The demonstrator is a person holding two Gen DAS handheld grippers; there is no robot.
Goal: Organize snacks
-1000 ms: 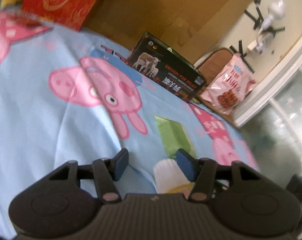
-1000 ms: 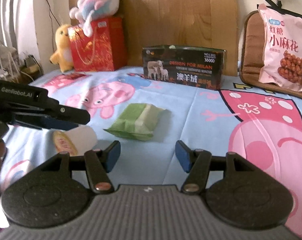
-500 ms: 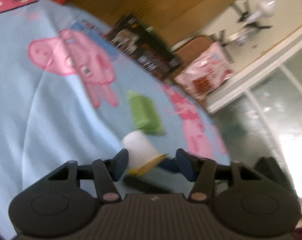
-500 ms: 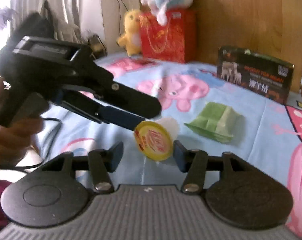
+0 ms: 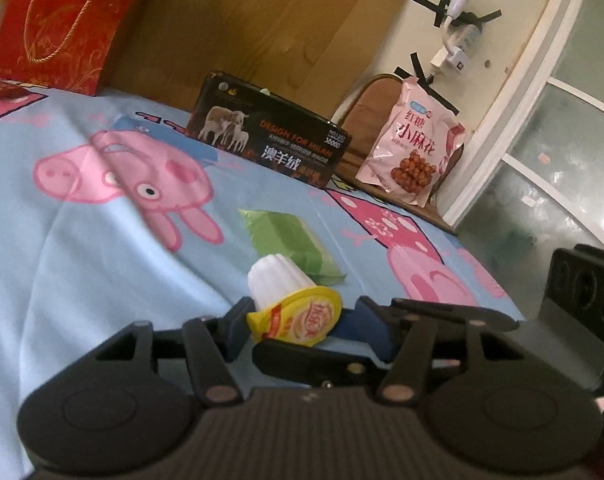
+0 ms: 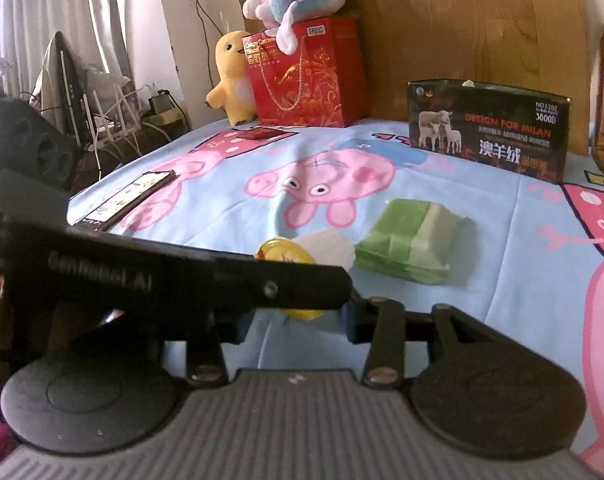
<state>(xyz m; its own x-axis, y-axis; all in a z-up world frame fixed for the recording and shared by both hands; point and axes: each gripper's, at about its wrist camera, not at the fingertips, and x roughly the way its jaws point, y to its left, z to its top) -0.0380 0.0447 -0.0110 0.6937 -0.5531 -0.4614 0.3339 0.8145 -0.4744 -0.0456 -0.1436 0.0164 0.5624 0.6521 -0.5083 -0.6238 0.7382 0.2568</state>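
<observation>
We see the jelly cup (image 5: pixel 290 304) lying between both grippers, foil lid toward us: left gripper (image 5: pixel 298 326) jaws opening around it, right gripper (image 6: pixel 298 322) jaws apparently clasping it.

A bed (image 6: pixel 222 240) under a light-blue cartoon-pig sheet carries the things. Along its head edge stand 1 red gift bag (image 6: pixel 308 76), 1 yellow plush toy (image 6: pixel 232 78) and 1 black box (image 6: pixel 488 132). Mid-bed lies 1 green packet (image 6: pixel 412 246). Near the left edge lies 1 phone (image 6: pixel 132 198).
</observation>
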